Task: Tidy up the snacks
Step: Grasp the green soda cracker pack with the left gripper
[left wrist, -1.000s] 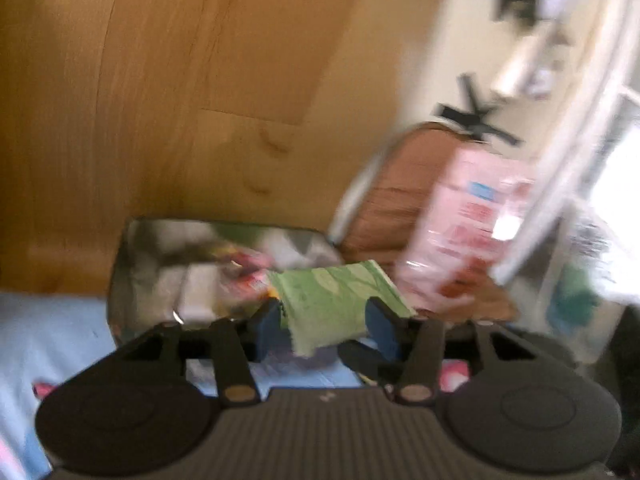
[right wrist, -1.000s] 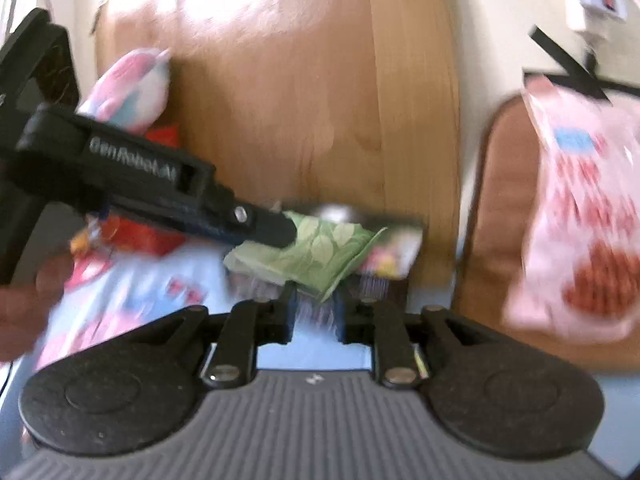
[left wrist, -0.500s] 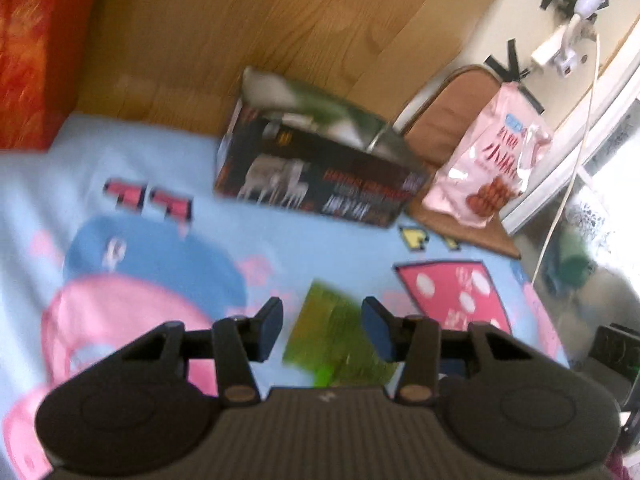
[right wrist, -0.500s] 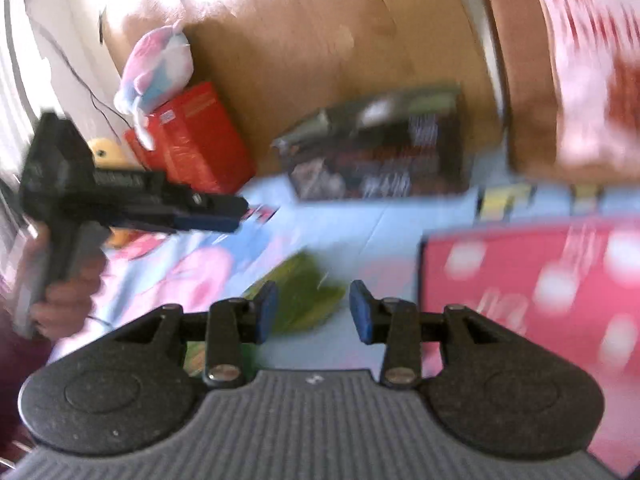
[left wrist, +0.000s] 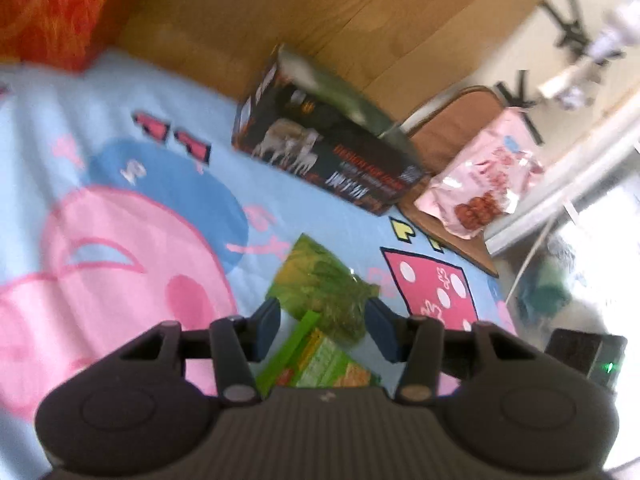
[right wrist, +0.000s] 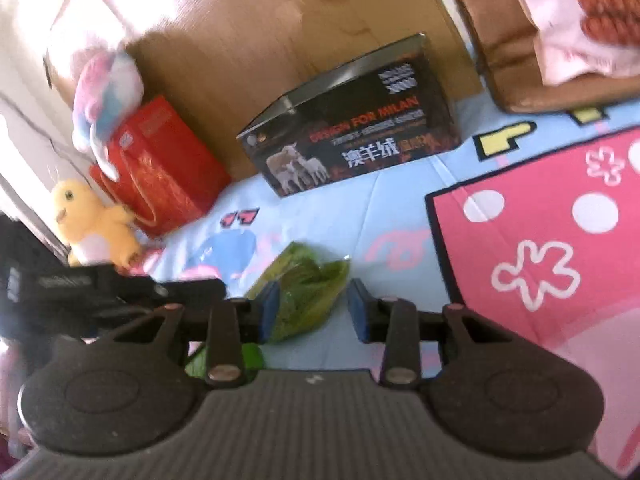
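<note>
On blanket (left wrist: 120,128) | black box (right wrist: 352,140) contents unseen | both claws agape, empty

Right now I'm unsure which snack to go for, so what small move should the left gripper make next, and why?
Probably ease the left gripper down and close on the green snack bag. The bag lies on the blue blanket between its open fingers, not yet pinched. The black box stands open behind, a likely place to put it.
</note>
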